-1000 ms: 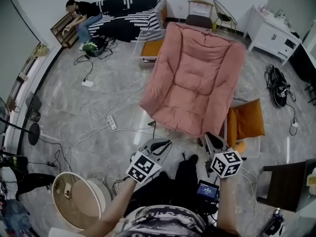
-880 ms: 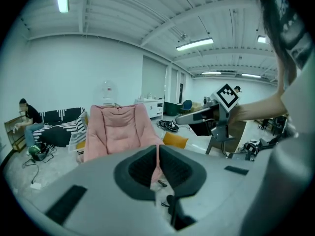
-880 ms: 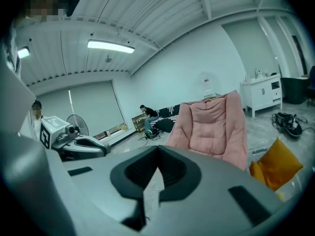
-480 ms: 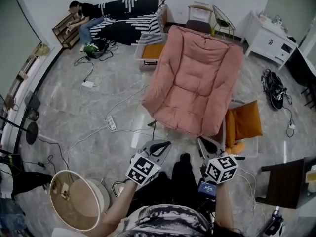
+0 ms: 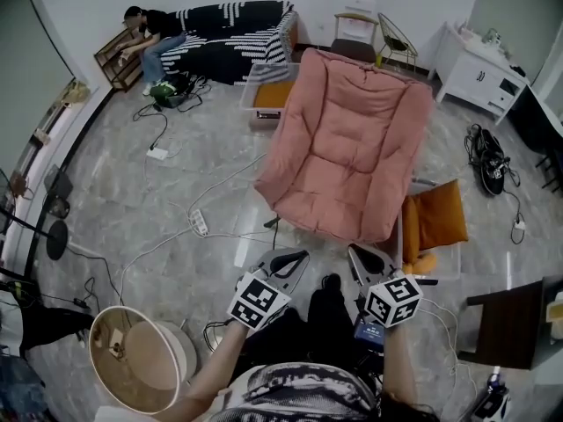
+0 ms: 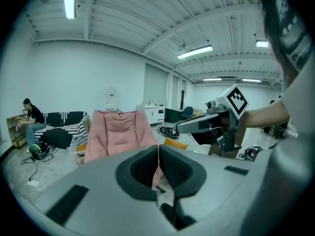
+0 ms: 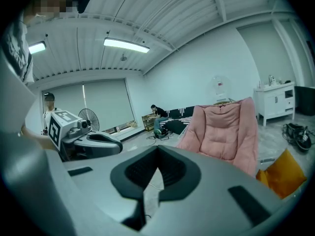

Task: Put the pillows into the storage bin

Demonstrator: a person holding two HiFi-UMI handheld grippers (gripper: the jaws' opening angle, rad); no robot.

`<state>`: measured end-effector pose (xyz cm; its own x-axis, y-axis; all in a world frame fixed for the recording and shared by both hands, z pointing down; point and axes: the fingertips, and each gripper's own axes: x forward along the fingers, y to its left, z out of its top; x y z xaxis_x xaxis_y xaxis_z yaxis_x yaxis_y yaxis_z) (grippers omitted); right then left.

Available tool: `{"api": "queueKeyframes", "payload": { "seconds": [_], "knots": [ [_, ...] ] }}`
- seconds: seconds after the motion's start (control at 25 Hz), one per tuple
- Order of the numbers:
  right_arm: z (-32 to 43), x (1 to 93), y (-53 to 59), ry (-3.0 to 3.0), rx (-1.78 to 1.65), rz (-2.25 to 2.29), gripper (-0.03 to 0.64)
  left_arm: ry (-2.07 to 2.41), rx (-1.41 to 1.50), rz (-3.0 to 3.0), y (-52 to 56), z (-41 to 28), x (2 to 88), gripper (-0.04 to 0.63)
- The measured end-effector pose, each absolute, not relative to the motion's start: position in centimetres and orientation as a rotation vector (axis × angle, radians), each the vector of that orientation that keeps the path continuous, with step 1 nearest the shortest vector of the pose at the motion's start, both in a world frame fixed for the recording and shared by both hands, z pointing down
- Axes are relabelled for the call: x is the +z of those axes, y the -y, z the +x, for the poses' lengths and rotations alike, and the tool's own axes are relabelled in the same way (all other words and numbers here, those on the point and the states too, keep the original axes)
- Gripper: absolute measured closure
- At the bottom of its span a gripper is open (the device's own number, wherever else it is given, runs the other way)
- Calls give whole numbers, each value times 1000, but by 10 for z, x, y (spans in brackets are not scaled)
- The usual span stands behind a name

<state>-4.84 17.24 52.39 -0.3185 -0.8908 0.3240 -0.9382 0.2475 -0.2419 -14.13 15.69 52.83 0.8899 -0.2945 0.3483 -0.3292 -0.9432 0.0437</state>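
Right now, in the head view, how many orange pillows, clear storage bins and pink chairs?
Orange fabric pillows: 2
Clear plastic storage bins: 2
Pink padded lounge chair: 1
Total: 5

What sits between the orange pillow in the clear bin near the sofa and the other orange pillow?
The pink chair fills that stretch, as the head view shows.

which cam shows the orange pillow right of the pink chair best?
Head view: the orange pillow shows nearly whole from above. The right gripper view has it low at the right, partly hidden; the left gripper view gives only an orange sliver.
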Motion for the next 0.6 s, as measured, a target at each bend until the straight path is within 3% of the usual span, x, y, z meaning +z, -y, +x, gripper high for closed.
{"api": "queueKeyframes", "payload": {
  "seconds": [0.6],
  "knots": [
    [-55,535,-166,2366,600,1727,621,432,532,2964,-154,-137,533,583]
  ]
}}
